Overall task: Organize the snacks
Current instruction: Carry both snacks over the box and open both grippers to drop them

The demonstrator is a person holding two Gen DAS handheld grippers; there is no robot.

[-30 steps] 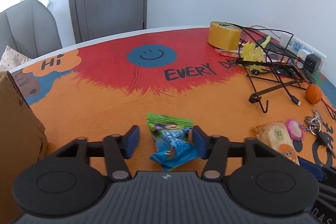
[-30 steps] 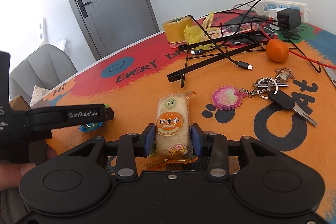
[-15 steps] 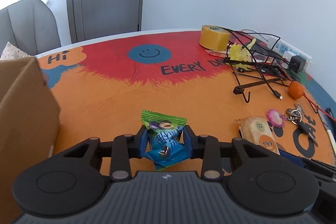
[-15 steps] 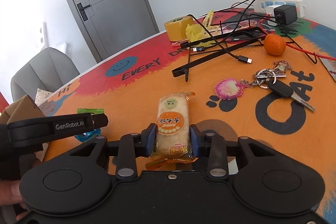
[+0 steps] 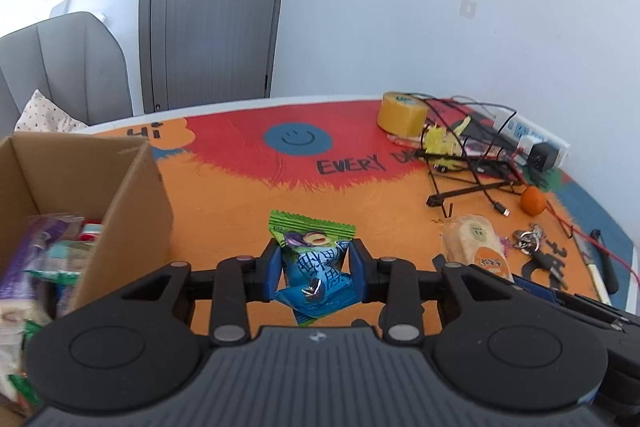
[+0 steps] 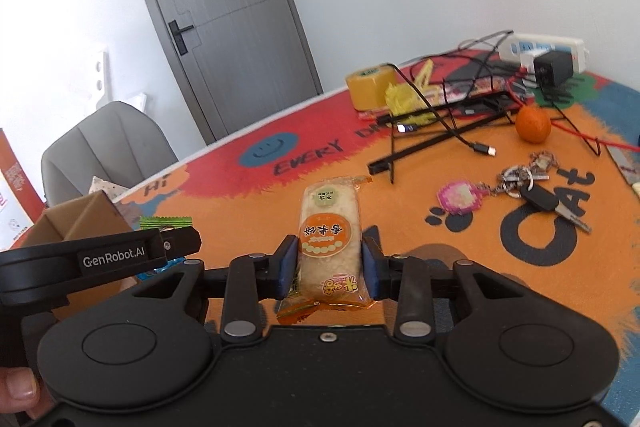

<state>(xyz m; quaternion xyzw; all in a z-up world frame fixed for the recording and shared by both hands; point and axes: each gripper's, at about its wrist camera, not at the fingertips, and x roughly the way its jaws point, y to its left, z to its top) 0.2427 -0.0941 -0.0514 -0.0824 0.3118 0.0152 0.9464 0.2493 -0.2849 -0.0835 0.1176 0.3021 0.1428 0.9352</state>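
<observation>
My left jaws (image 5: 315, 269) are pinching a blue and green snack packet (image 5: 314, 263), its crinkled foil bulging between the blue pads and its serrated green top standing above them. My right jaws (image 6: 329, 263) are pinching a rice cracker pack (image 6: 330, 241), a long clear wrapper with an orange round label, held lengthwise between the pads. Both packs are held above the bench (image 5: 240, 203).

The bench top is round-edged and painted orange, with a ragged red patch, a blue smiley face (image 5: 297, 139) and black lettering. An open cardboard box (image 5: 132, 187) of plain brown board sits at its left edge, just left of my left jaws; glossy wrapped snacks (image 5: 44, 259) lie inside it. Toward the far right edge stand a yellow tape roll (image 5: 402, 113), tangled black cables (image 5: 476, 155), a white power strip (image 6: 548, 49) and a black wire stand (image 6: 436, 139). An orange (image 6: 533, 123) and a bunch of keys (image 6: 536, 187) with a pink tag lie near the right edge.

Behind the bench are white walls, a grey door (image 5: 216, 3) and a grey padded chair (image 5: 60, 67).

In the right wrist view, my left gripper's black arm extends level from the left, a thumb (image 6: 18, 389) visible at the bottom corner.
</observation>
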